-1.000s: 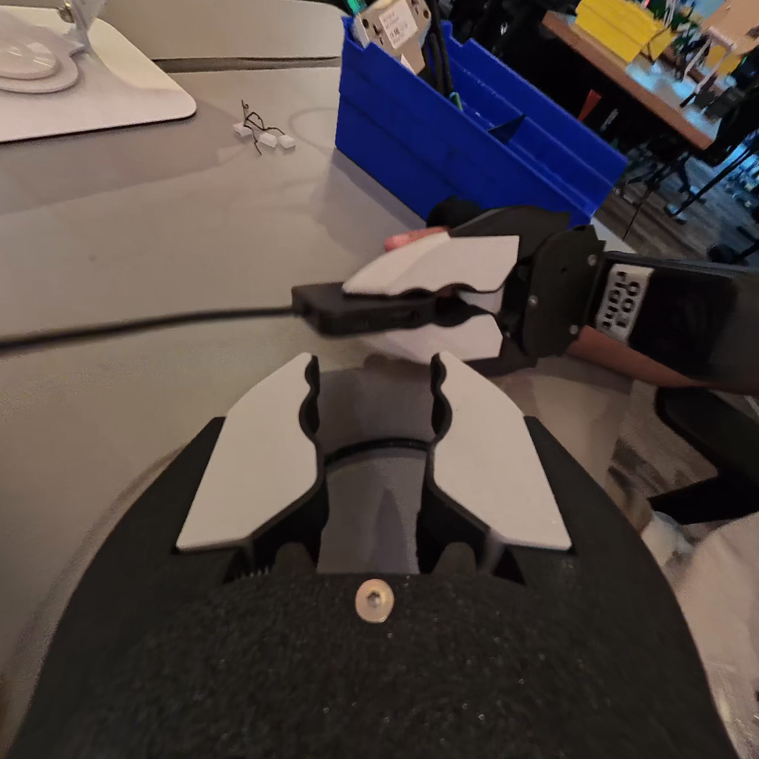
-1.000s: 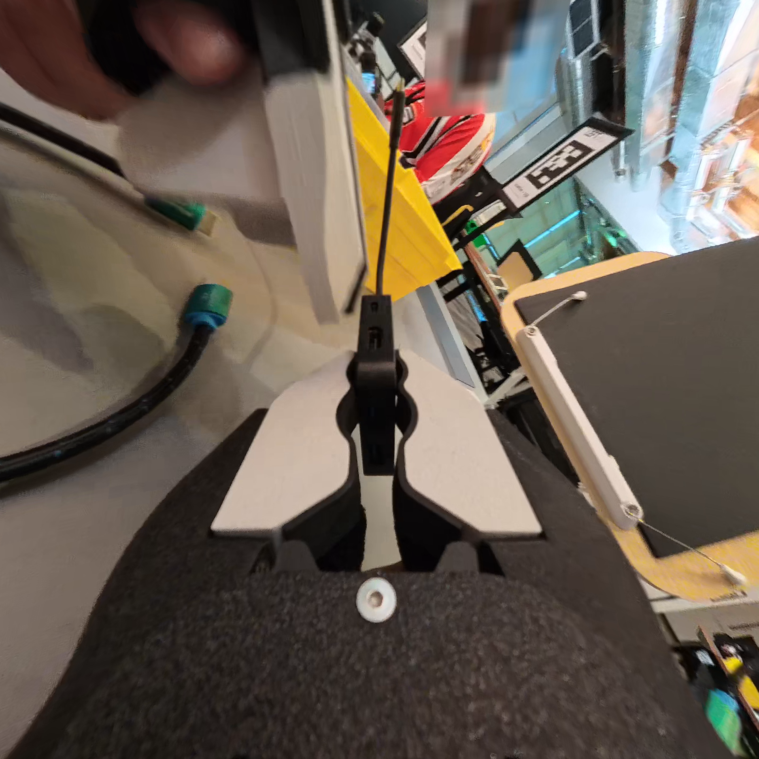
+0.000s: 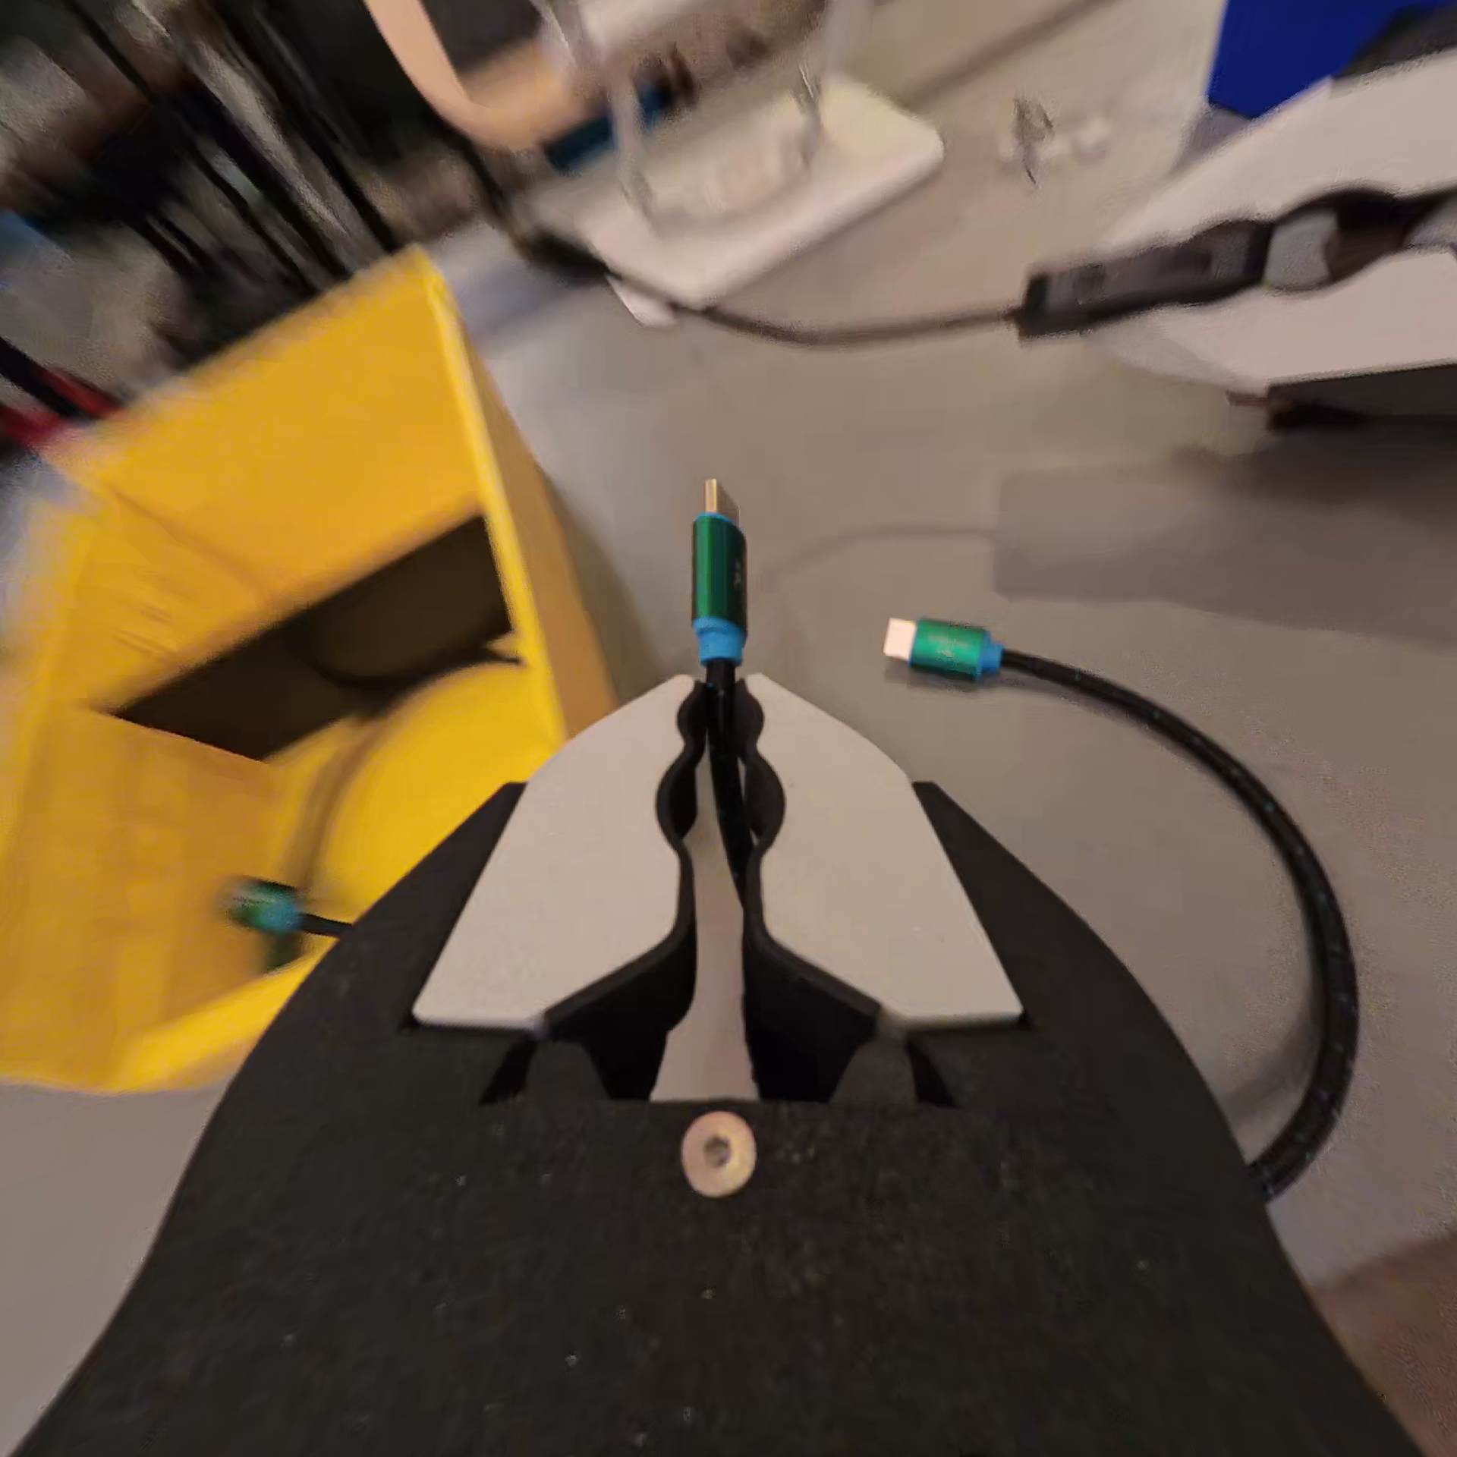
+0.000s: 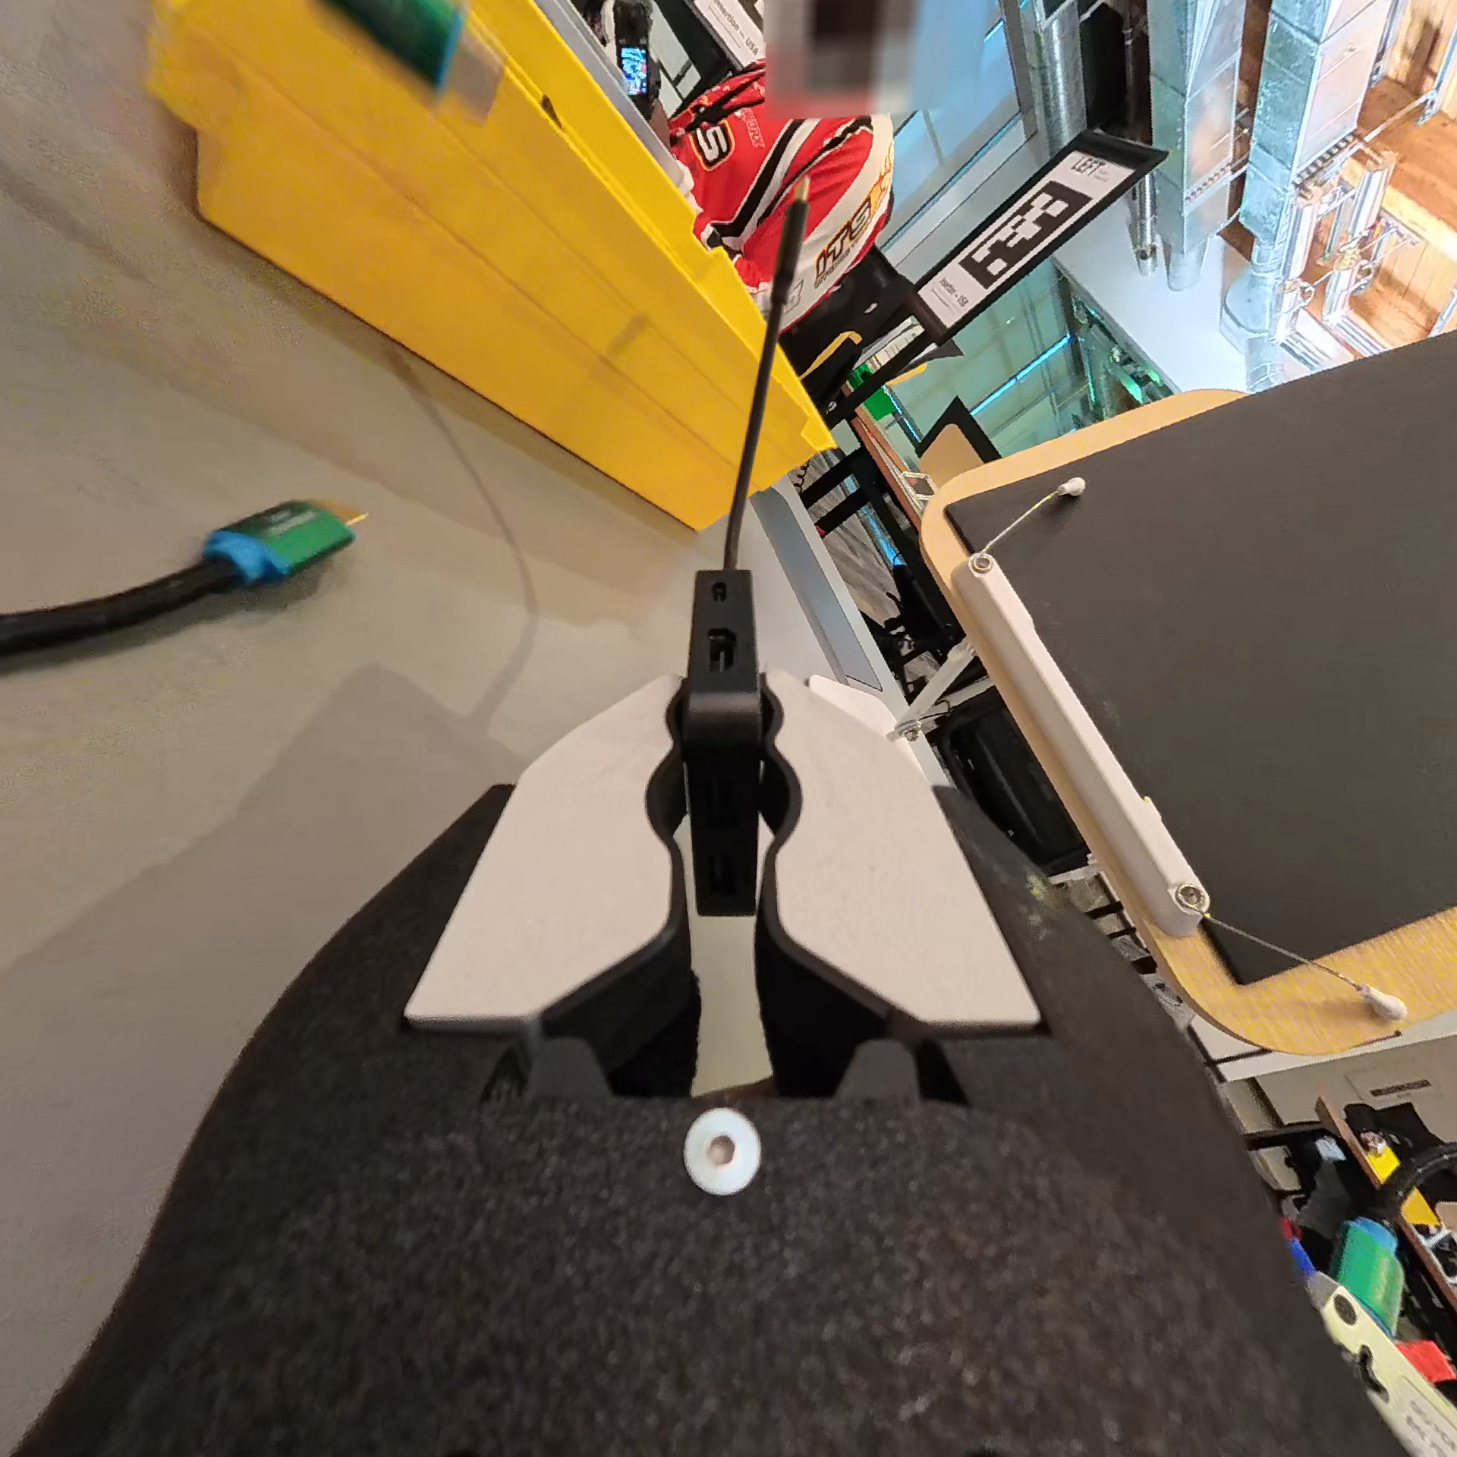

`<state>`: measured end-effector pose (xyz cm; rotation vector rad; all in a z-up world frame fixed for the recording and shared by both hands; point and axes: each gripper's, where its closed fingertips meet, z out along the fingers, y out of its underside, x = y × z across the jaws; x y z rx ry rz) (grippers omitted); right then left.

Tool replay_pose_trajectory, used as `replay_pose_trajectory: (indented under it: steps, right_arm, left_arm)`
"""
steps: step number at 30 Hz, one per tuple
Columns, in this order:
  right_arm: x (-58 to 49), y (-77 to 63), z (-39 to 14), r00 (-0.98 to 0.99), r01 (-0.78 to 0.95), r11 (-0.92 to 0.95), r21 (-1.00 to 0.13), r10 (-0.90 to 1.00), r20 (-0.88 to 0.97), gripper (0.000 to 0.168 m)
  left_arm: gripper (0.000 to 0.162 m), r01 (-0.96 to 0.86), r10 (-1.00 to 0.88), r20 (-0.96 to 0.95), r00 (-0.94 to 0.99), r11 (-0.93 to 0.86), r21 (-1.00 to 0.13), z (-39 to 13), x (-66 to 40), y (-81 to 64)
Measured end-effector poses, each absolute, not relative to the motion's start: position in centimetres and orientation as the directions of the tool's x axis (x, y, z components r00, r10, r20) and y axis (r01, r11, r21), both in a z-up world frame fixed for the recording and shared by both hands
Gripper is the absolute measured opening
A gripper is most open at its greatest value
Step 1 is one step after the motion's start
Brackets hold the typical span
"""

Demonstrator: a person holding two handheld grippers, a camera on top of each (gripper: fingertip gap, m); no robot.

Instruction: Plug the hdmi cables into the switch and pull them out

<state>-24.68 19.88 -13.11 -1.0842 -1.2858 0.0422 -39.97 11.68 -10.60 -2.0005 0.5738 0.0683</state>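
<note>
Two handheld grippers are seen from their own wrist cameras above a plain grey tabletop (image 3: pixel 828 489).

The left gripper (image 3: pixel 722 694) has its pale grey fingers (image 3: pixel 587 851) closed on the black braided cord of an HDMI cable. The grip sits just behind the cable's green metal plug with blue collar (image 3: pixel 717 579), so the plug stands clear of the fingertips and points straight ahead. This hold likely leaves the whole connector free to enter a port.

The right gripper (image 4: pixel 721 694) has its white fingers (image 4: pixel 583 851) clamped on a slim black rectangular switch box (image 4: pixel 721 757). The box is held edge-on, its narrow side with small port openings facing the camera and its thin black lead (image 4: pixel 761 386) running away from it. In the left view the same box appears blurred at upper right, held above the tabletop. Holding it in the air probably braces it against the push of a plug.

A second cable lies loose on the tabletop, its matching green and blue plug (image 3: pixel 942 646) well apart from the switch and near the held plug. A third green plug (image 3: pixel 264 907) shows, blurred, beside a yellow plastic bin (image 3: pixel 260 599).

Judging by this, no cable is plugged in yet. The next step is probably bringing plug and port into line.
</note>
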Motion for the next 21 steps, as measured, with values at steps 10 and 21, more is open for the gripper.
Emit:
replay_pose_trajectory:
  steps: [10, 21]
  right_arm:
    - [-24.2, 20.2, -12.6, 0.379, 0.517, 0.527, -0.675, 0.566, 0.732, 0.013]
    - [-23.9, 20.5, -12.6, 0.401, 0.493, 0.489, -0.719, 0.606, 0.687, 0.013]
  left_arm:
    - [0.007, -0.841, -0.255, -0.808, 0.531, -0.036, -0.54, -5.2, -33.0, 8.5]
    - [0.006, -0.392, -0.745, 0.073, 0.663, -0.428, -0.814, -14.4, -25.8, 4.0]
